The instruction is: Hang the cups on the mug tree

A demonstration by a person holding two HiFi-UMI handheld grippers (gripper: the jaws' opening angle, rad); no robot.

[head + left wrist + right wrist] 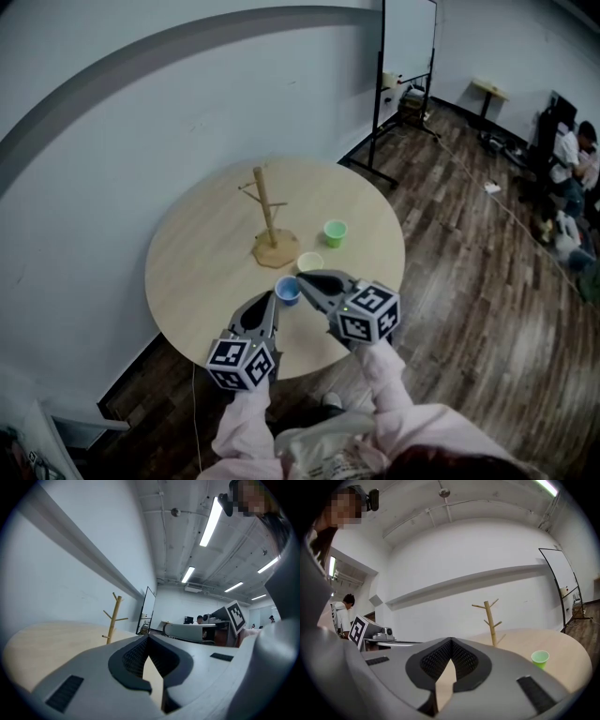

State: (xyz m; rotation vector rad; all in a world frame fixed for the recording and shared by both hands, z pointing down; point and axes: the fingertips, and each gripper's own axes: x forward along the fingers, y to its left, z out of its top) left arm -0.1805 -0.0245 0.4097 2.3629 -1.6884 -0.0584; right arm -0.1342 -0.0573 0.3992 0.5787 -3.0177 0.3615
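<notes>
Round table (187, 272) by the wall, with a whiteboard stand (377, 112) off at 1 o'clock and people (574, 155) seated way out at 3. Nothing blocks the mug tree (265, 208) mid-table. From its base, the 3 cups are: green cup (335, 232) at 3 o'clock, cream cup (309, 262) at 4, blue cup (288, 290) at 6. Both grippers are pinched closed on nothing. The left gripper (271, 299) tip sits at the blue cup's 8 o'clock and the right gripper (302, 278) tip at its 1. Can't tell if either touches it.

A round, pale wooden worktop (197, 253) stands on a dark plank floor (469, 291) close to a white wall (112, 141). A whiteboard (409, 37) on a black stand rises at one o'clock from it. Seated people (574, 155) cluster at two o'clock, well apart.
</notes>
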